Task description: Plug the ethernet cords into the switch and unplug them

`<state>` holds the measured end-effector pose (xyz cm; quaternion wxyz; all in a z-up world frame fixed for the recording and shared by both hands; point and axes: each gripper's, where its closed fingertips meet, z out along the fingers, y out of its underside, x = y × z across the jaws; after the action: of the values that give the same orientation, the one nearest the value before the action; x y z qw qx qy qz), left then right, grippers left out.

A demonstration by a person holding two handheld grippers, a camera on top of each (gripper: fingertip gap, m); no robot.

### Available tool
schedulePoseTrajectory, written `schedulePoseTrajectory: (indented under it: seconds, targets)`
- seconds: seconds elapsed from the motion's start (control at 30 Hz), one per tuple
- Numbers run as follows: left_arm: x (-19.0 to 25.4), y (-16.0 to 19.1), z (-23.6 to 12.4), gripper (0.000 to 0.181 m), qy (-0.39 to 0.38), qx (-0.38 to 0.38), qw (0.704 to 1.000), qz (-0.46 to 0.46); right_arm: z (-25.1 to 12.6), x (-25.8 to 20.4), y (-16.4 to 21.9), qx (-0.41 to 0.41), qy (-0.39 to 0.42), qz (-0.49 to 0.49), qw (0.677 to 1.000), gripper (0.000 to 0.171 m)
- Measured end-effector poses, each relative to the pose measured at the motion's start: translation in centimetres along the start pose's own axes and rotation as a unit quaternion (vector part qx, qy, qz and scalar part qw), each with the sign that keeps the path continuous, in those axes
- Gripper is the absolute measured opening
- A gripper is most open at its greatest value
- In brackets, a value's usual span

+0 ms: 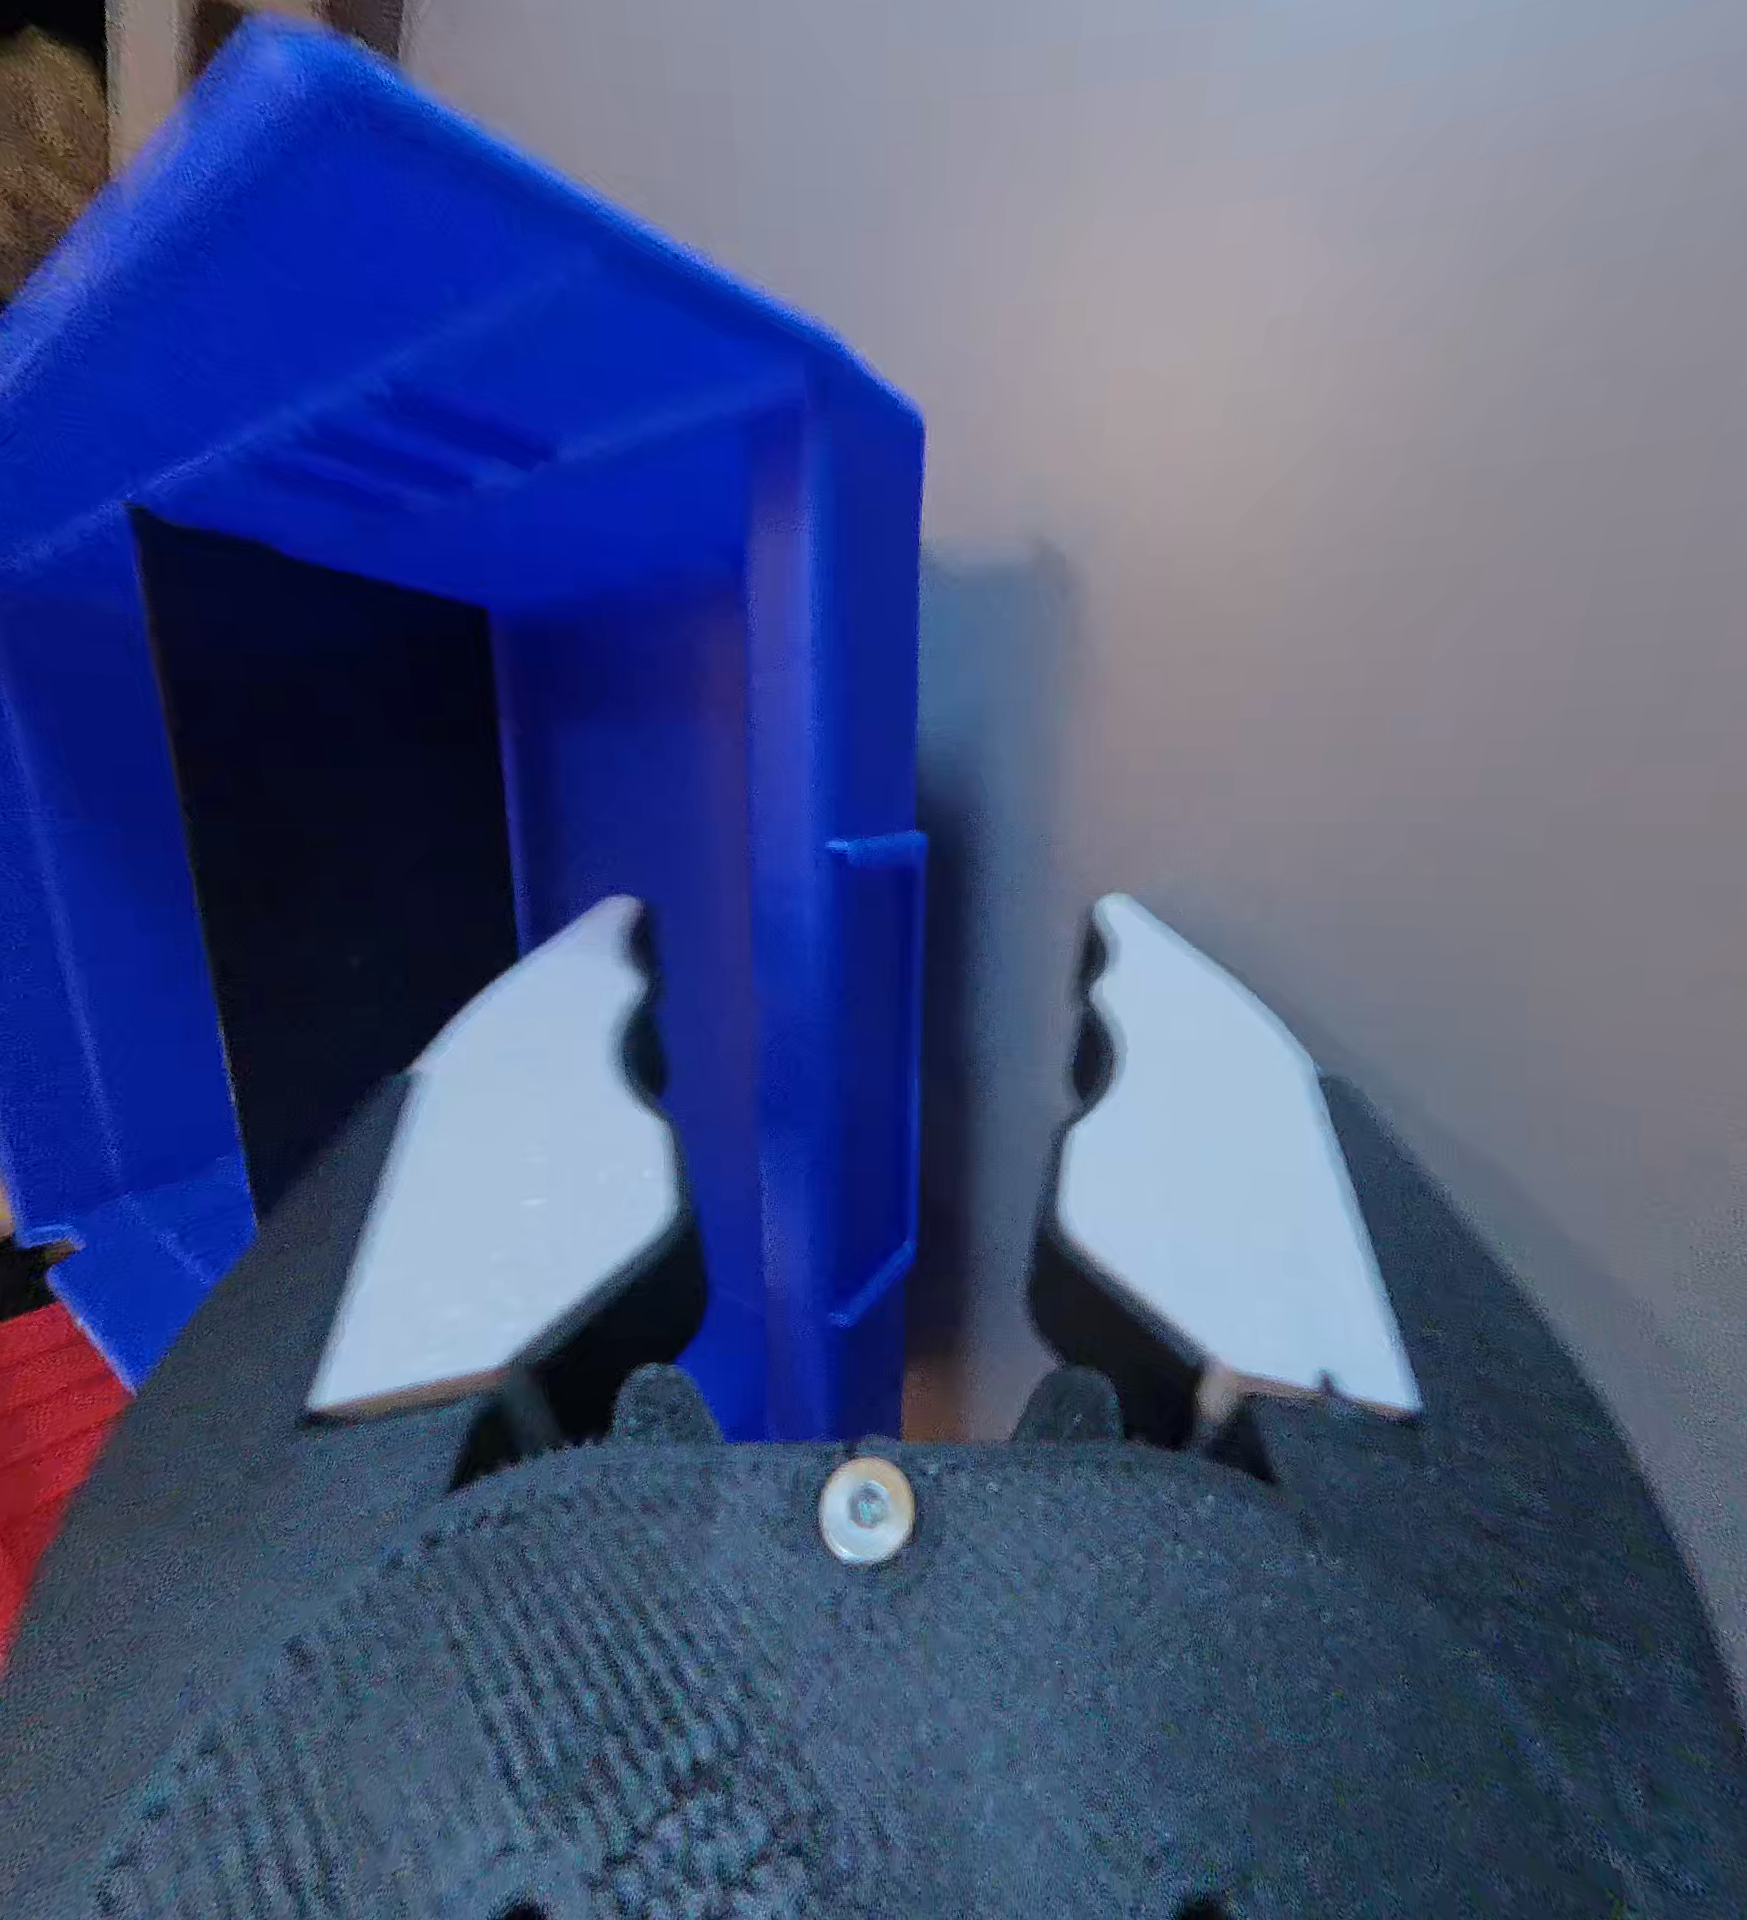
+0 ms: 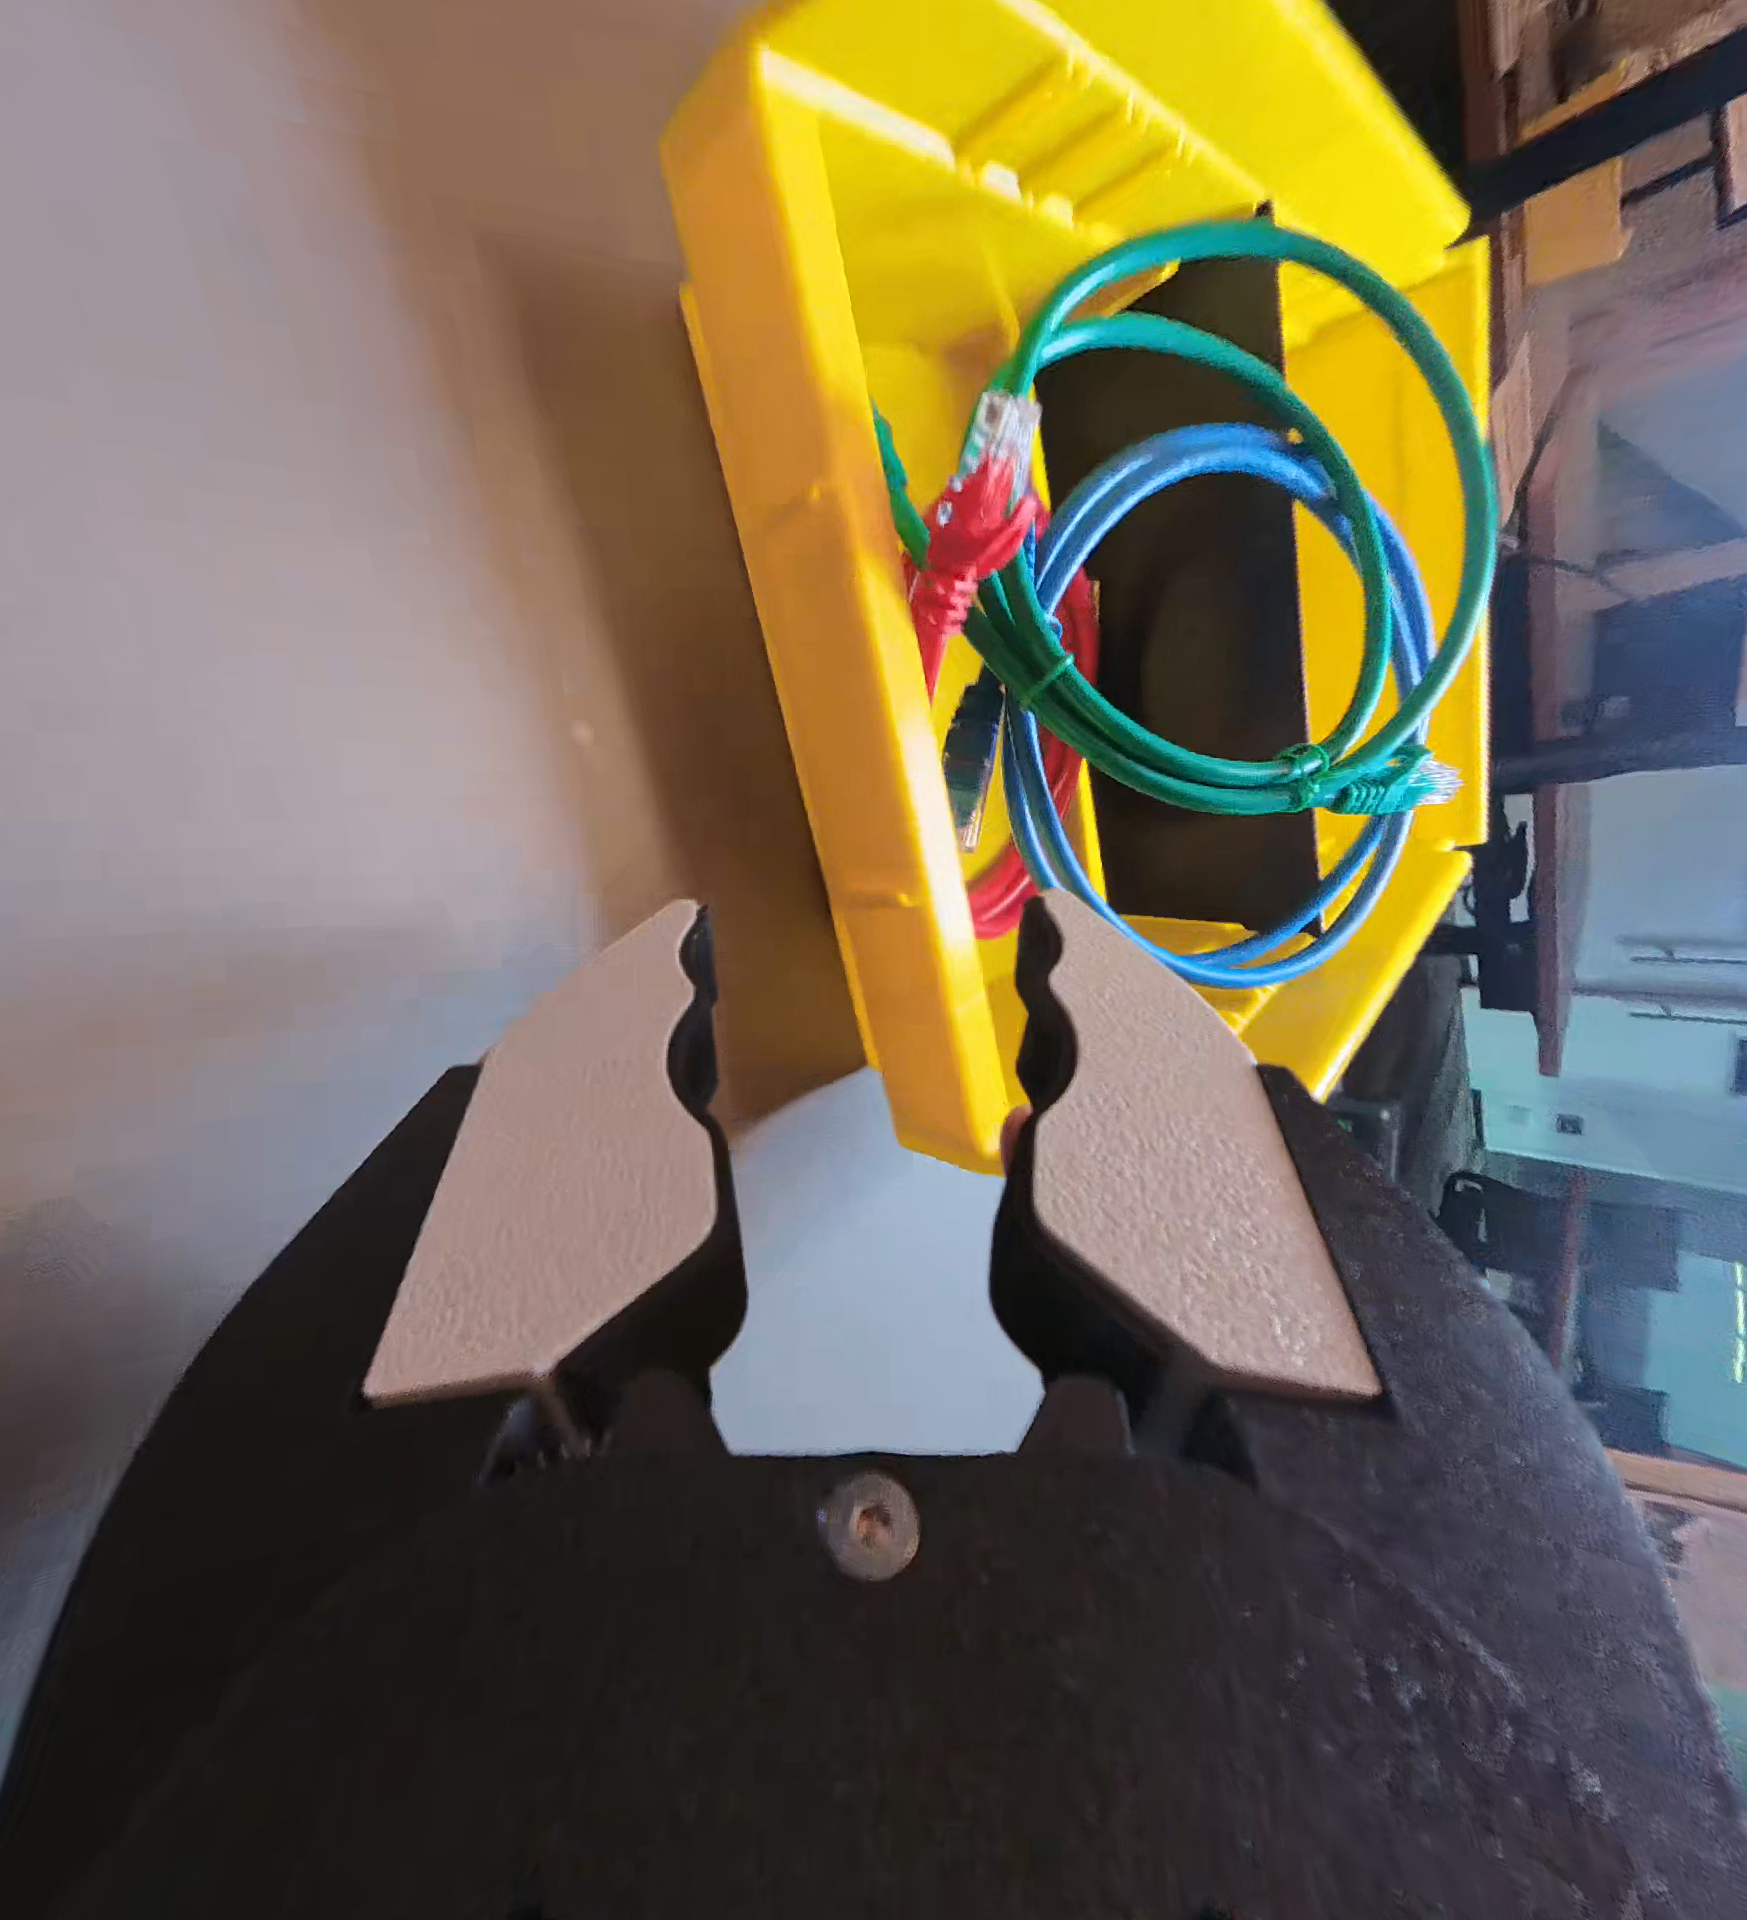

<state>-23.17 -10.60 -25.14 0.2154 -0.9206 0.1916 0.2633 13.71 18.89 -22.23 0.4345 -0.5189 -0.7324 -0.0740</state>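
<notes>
In the right wrist view a yellow bin (image 2: 827, 582) holds coiled ethernet cords: a green one (image 2: 1409, 540), a blue one (image 2: 1056, 831) and a red one (image 2: 973, 540), each tied in a loop. My right gripper (image 2: 864, 925) is open and empty, its fingers straddling the bin's near rim. In the left wrist view a blue bin (image 1: 640, 582) stands close ahead with a dark inside. My left gripper (image 1: 869, 914) is open and empty, with the bin's right wall between its fingers. No switch shows in either view.
A pale tabletop (image 1: 1420, 520) lies to the right of the blue bin, and it also shows left of the yellow bin (image 2: 225, 520). Shelves and clutter (image 2: 1679, 727) lie beyond the yellow bin. A red object (image 1: 7, 1455) sits at the left edge. One gripper's finger ends stand about 50 cm off the other's.
</notes>
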Motion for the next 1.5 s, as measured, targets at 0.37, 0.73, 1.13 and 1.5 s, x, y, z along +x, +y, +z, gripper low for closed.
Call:
schedulePoseTrajectory:
  seconds: [0.37, 0.73, 1.13, 1.5]
  targets:
    - [0.1, 0.6, 1.9, 0.03, 0.085, -0.013, 0.996, -0.003, 5.2, 0.2, 0.6, -0.078, -0.05, -0.162, 0.982, 0.034]
    - [7.7, -6.6, -1.2, 0.03, 0.109, 0.102, 0.98, 0.129, -3.1, -8.1, -2.4, 0.042, -0.04, -0.222, 0.973, 0.034]
    - [12.0, -18.2, -11.6, 0.036, 0.185, 0.37, 0.911, -0.004, -15.0, -4.5, -1.9, 0.281, -0.004, 0.275, 0.92, 0.042]
    - [19.0, -23.7, -10.2, 0.064, 0.183, 0.354, 0.882, -0.25, -7.7, -3.5, 0.6, 0.187, -0.025, 0.357, 0.915, 0.03]
